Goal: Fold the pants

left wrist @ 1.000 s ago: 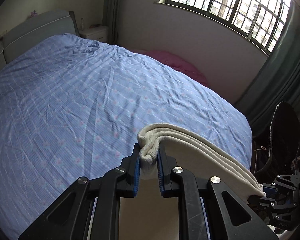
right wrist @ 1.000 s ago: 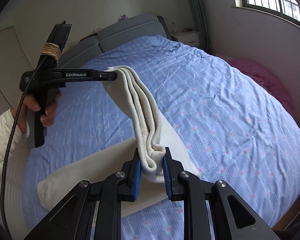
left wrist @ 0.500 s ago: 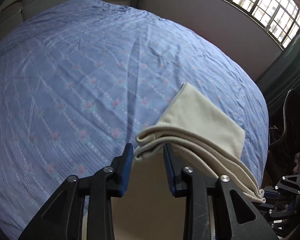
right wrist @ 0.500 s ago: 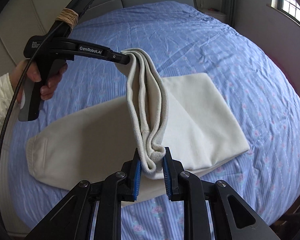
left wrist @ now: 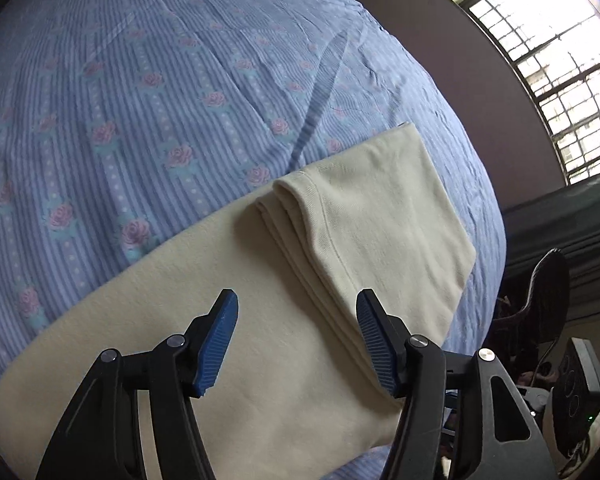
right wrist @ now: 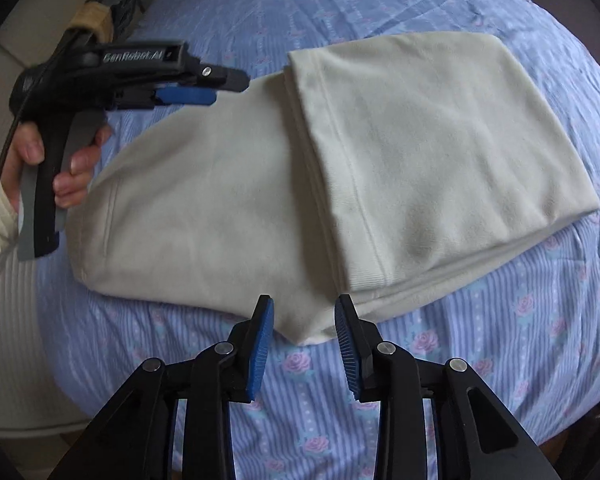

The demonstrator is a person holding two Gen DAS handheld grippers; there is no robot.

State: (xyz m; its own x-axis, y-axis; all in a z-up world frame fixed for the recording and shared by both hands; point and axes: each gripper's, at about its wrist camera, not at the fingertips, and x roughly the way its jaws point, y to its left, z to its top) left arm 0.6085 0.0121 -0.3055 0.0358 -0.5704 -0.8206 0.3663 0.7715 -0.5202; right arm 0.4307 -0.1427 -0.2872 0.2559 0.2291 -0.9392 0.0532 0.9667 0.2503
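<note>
The cream pants (right wrist: 260, 184) lie flat on the blue flowered bedspread (right wrist: 500, 340), with the leg ends folded over onto the upper part; the folded flap (right wrist: 428, 132) lies on the right. My right gripper (right wrist: 304, 312) is open and empty, just above the near edge of the pants. My left gripper (left wrist: 296, 312) is open and empty, low over the pants (left wrist: 236, 344) beside the flap's hem. It also shows in the right wrist view (right wrist: 220, 86), held by a hand at the far left edge of the pants.
The bedspread (left wrist: 140, 100) covers the whole bed. A window (left wrist: 548, 64) and a dark curtain (left wrist: 560, 232) stand past the bed's far side. A dark chair (left wrist: 540, 300) and a device (left wrist: 576, 392) sit beside the bed at the right.
Both grippers carried the leg ends over and down onto the pants, then opened and let go. The flap now lies flat, and both grippers have drawn back from it.
</note>
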